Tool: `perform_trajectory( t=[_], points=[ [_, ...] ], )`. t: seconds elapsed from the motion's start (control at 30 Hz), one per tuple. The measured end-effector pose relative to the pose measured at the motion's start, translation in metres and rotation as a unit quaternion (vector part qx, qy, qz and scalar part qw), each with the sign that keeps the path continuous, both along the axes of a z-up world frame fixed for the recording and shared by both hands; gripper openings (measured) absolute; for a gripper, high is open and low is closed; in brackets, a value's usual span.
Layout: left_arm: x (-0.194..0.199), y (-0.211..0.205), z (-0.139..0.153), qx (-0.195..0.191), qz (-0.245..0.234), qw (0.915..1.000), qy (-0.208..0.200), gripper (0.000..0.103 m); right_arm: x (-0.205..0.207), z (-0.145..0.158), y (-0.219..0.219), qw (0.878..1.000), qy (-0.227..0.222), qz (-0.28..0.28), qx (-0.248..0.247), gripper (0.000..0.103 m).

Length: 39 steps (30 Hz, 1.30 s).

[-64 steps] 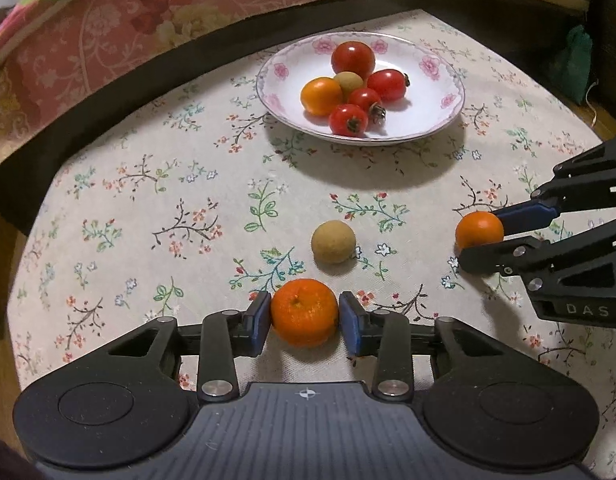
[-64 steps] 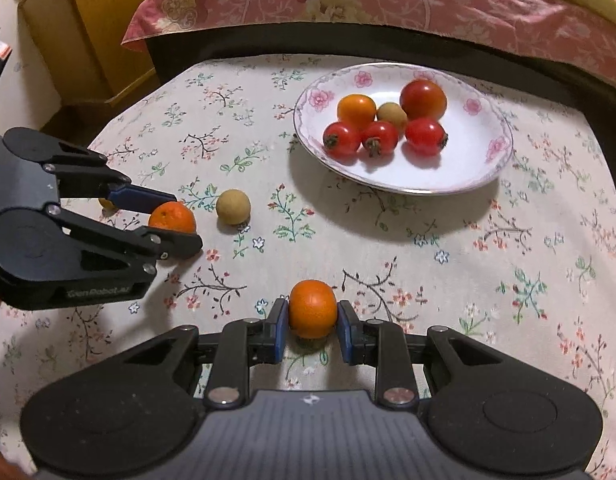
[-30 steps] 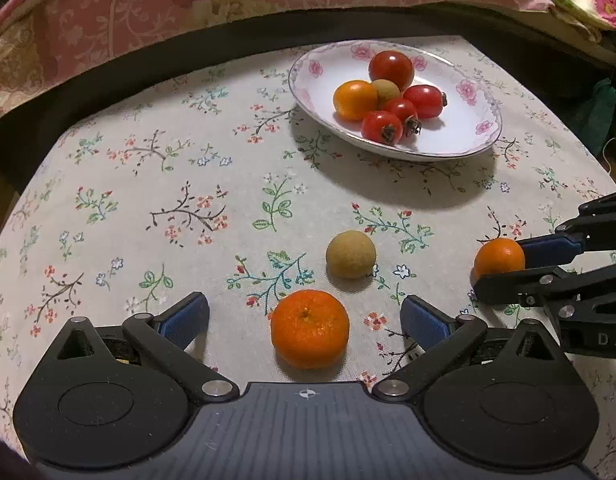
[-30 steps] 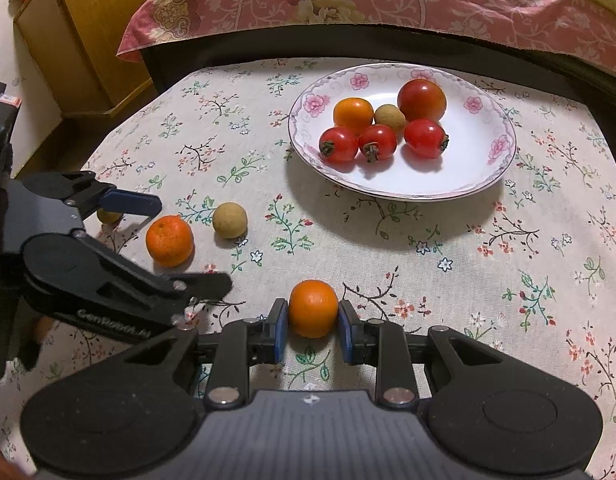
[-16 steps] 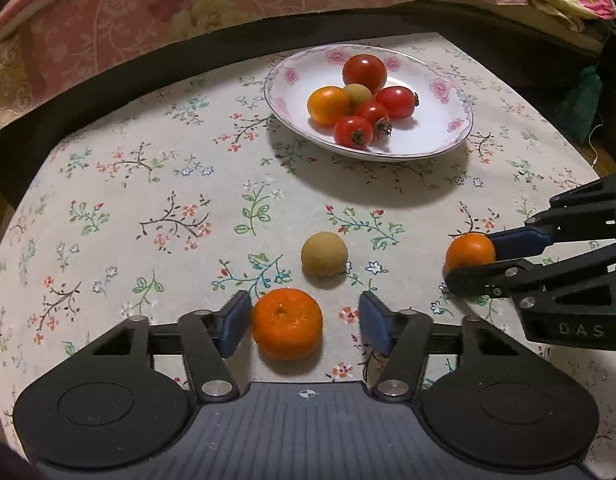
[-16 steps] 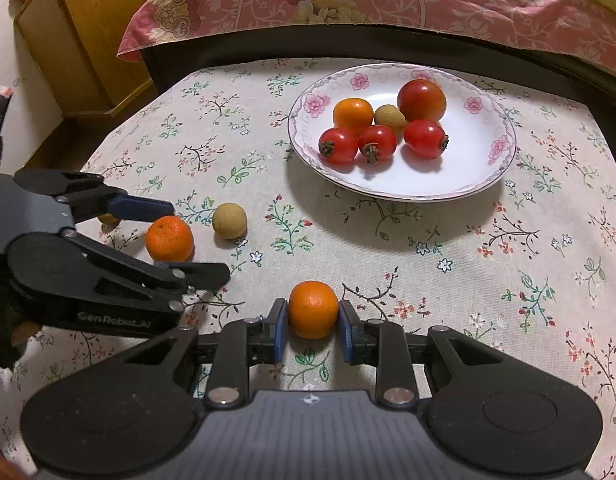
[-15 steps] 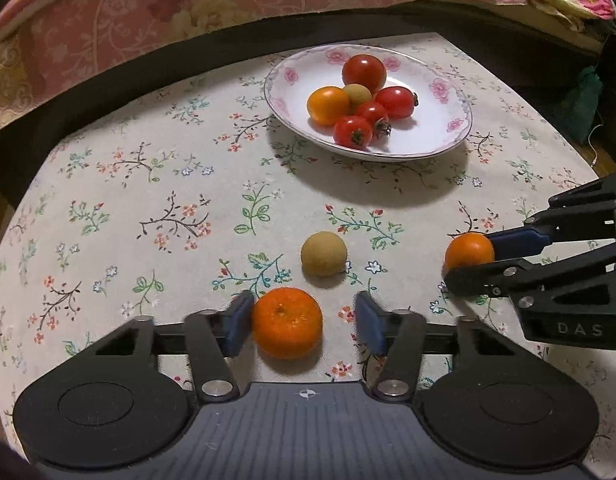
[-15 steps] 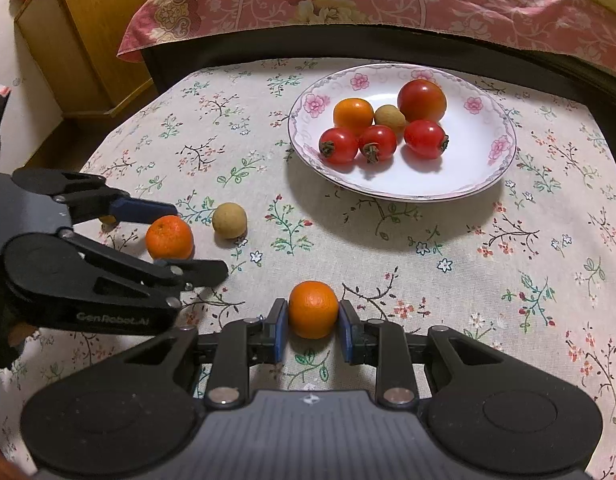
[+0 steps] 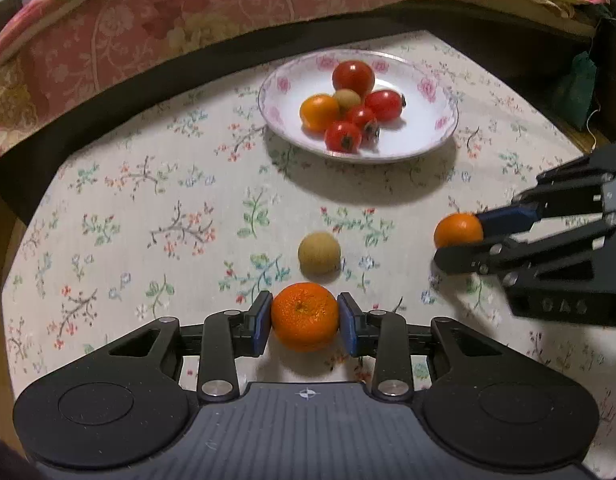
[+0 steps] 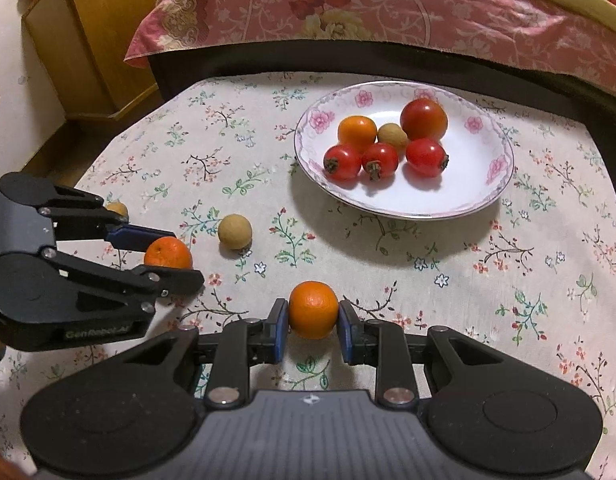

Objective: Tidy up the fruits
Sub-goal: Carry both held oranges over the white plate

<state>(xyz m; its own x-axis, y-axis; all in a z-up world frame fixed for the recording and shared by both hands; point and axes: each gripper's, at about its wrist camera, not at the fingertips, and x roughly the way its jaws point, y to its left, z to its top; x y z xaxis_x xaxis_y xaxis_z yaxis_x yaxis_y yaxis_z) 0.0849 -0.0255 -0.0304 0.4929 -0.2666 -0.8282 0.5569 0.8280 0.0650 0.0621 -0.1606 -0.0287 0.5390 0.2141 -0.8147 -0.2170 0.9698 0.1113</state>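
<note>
Left gripper (image 9: 304, 317) is clamping the big mandarin (image 9: 304, 316) at lower centre; right gripper (image 10: 312, 316) is pinching the smaller orange (image 10: 313, 309) likewise; both should be lifting straight, staying level, clearing the loose longan (image 9: 319, 251), heading for the plate (image 9: 435, 136) up top.

Three oranges (image 10: 357, 133), four tomatoes (image 10: 423, 119), three longans (image 10: 234, 231), one plate (image 10: 487, 196).
</note>
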Motion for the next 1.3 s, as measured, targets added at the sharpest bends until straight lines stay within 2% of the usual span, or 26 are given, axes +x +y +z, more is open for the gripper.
perform_trajectory(
  t=[1.3],
  points=[
    [0.022,-0.044,0.023,-0.020,-0.013,0.9986,-0.047,0.043,0.012,0.025,-0.021,0.998,-0.039,-0.041,0.016,0.027]
  ],
)
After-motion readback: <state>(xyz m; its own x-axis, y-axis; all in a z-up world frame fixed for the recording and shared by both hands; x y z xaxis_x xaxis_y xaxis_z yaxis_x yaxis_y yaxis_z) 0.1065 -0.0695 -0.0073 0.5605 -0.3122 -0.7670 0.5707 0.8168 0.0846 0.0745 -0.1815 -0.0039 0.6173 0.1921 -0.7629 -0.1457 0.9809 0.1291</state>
